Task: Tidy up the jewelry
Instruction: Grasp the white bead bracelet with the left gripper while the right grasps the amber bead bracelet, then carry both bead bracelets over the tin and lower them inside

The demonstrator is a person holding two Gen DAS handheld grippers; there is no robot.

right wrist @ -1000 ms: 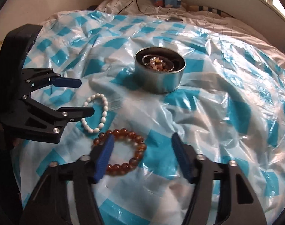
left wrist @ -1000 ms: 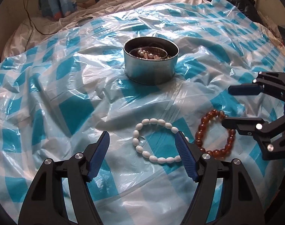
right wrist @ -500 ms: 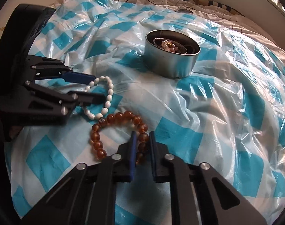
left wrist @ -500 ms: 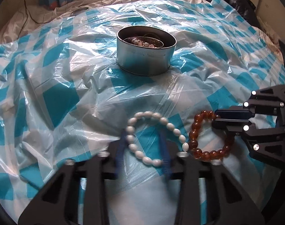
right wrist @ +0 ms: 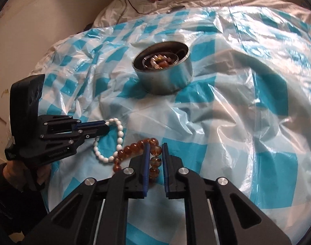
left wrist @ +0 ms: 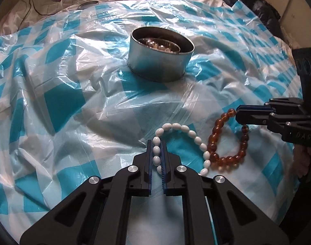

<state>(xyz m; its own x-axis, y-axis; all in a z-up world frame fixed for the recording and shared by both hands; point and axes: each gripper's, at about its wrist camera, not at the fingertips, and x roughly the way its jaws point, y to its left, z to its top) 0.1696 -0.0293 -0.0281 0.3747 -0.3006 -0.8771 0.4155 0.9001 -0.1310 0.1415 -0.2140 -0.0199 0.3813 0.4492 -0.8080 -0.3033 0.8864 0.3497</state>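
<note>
A white bead bracelet [left wrist: 193, 133] lies on the checked plastic sheet, and my left gripper [left wrist: 156, 143] is closing its jaws on the bracelet's left side, pads against the beads. Touching it on the right is an amber bead bracelet [left wrist: 213, 137]. My right gripper [left wrist: 237, 113] is shut on that bracelet's far side. The right wrist view shows the right gripper [right wrist: 154, 146] pinching amber bracelet [right wrist: 135, 148] beads, with the left gripper [right wrist: 106, 127] on the white bracelet [right wrist: 120, 134]. Beyond both stands a round metal tin [left wrist: 157, 65] holding more beads.
The blue-and-white plastic sheet [left wrist: 63, 106] covers a bed and is heavily crumpled. A dark bag [left wrist: 257, 6] sits at the far right edge, and a black cable [left wrist: 32, 6] runs over the white bedding behind. A person's hand [right wrist: 40, 173] holds the left gripper.
Both grippers went from wide open above the bracelets to shut on them. The left came down over the white beads, the right over the amber beads, which have shifted slightly.
</note>
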